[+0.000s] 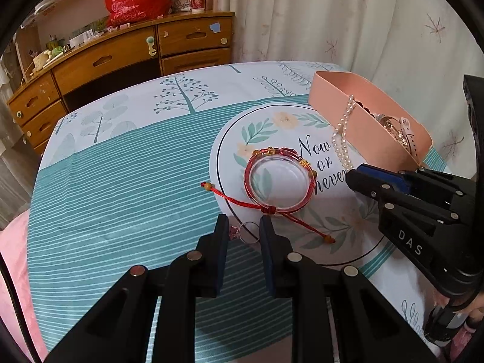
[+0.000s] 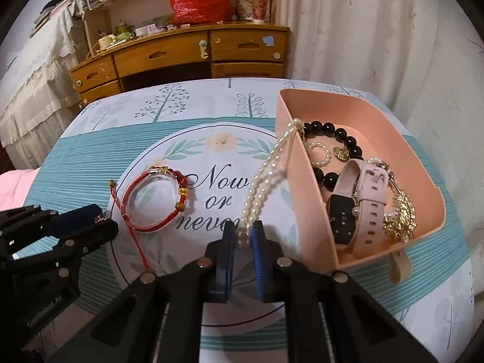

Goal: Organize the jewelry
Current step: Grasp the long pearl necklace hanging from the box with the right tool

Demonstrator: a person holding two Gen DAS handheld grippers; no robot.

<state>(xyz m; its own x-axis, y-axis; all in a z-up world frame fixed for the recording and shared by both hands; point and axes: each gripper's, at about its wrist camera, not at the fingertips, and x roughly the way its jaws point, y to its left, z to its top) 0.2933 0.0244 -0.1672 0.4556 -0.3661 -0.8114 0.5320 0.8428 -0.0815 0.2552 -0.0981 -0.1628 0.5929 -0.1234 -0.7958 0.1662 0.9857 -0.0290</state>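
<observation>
Pink tray [image 2: 305, 163] at table's right edge, curtain close behind; far-left cloth [image 1: 121, 166] bare. Pearl necklace [image 2: 260, 181] draped over tray's left wall; lower end pinched in right gripper [image 2: 243, 236], jaws nearly closed. Left gripper [image 1: 243, 230] closed to narrow gap on thin ring [image 1: 249, 232] near front edge; ring partly hidden. Red cord bracelet [image 1: 279, 178] around clear bangle, mid-table. Cloth print: "Now or never". Gripper lettering: "DAS", "CenRobot.AI".
</observation>
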